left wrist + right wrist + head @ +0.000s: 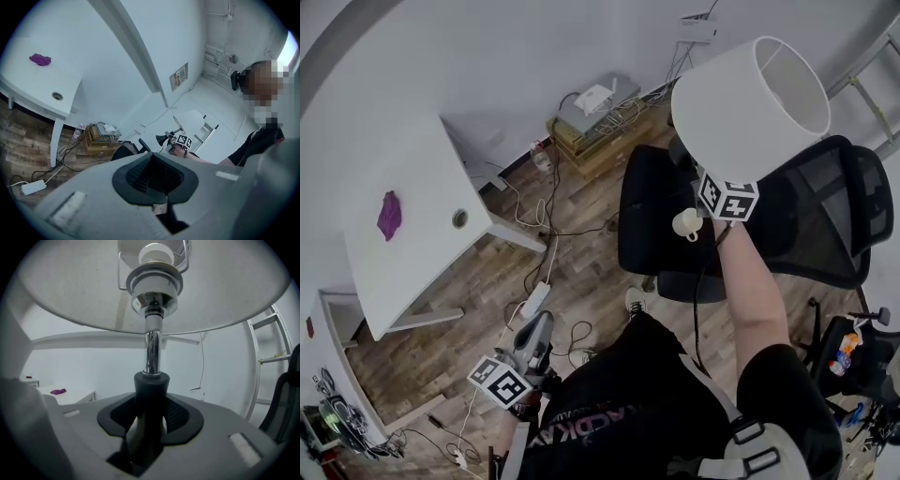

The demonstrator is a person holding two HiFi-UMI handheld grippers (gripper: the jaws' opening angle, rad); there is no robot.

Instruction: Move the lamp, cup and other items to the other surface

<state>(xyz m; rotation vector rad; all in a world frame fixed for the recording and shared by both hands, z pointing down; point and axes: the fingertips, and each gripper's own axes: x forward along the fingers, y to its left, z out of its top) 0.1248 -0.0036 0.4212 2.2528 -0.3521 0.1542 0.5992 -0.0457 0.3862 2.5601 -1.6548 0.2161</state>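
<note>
A lamp with a white shade is held up in the air at the upper right of the head view. My right gripper is shut on its dark stem, below the chrome rod and bulb socket. Its marker cube shows under the shade. The left gripper view also catches the lamp. Low at the bottom left, my left gripper hangs over the wooden floor, jaws together and empty. At the left stands a white table with a small purple item on it.
A black office chair stands right under the lamp. By the far wall is a stack of boxes with a router and cables. A power strip and cords lie on the floor. A ladder leans at the right.
</note>
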